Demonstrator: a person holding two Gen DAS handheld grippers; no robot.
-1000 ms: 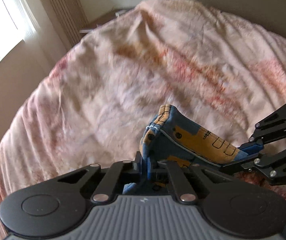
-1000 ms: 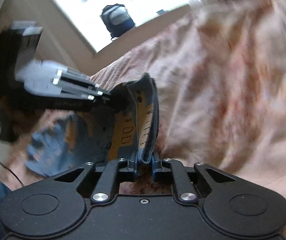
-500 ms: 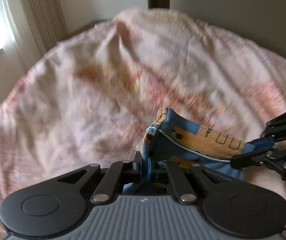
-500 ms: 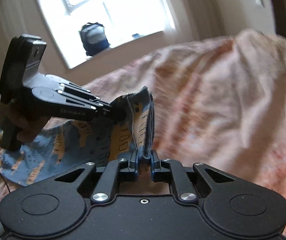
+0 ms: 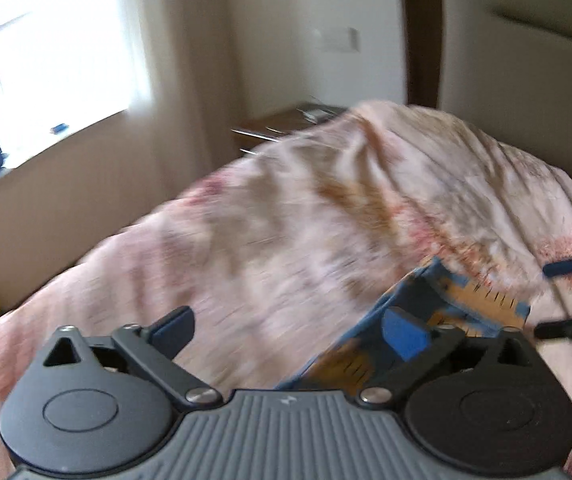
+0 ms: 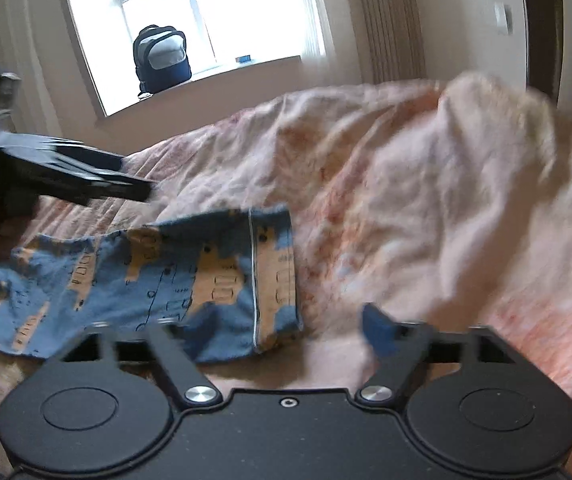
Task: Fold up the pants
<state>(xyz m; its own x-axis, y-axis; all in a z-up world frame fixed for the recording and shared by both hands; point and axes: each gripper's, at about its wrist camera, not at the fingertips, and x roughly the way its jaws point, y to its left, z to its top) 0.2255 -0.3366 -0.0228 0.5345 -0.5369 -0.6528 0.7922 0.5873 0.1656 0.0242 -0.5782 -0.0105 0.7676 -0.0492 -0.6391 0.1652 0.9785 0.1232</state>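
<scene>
My left gripper (image 5: 290, 334) with jaws spread wide, holding nothing, my right gripper (image 6: 269, 330) also spread wide, blue and orange pants (image 6: 157, 280) lying on pink blanket (image 6: 426, 200), at 10 o'clock in right view

Blue-and-orange patterned pants (image 6: 157, 276) on pink-and-cream mottled blanket (image 6: 426, 200)

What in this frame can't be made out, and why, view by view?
- Left wrist view: the pants are motion-blurred and partly behind the left gripper, so how they lie is unclear.
- Left wrist view: the right gripper is cut off by the edge.
- Right wrist view: the pants' near edge sits behind the right gripper; the fold's neatness is hidden.
</scene>
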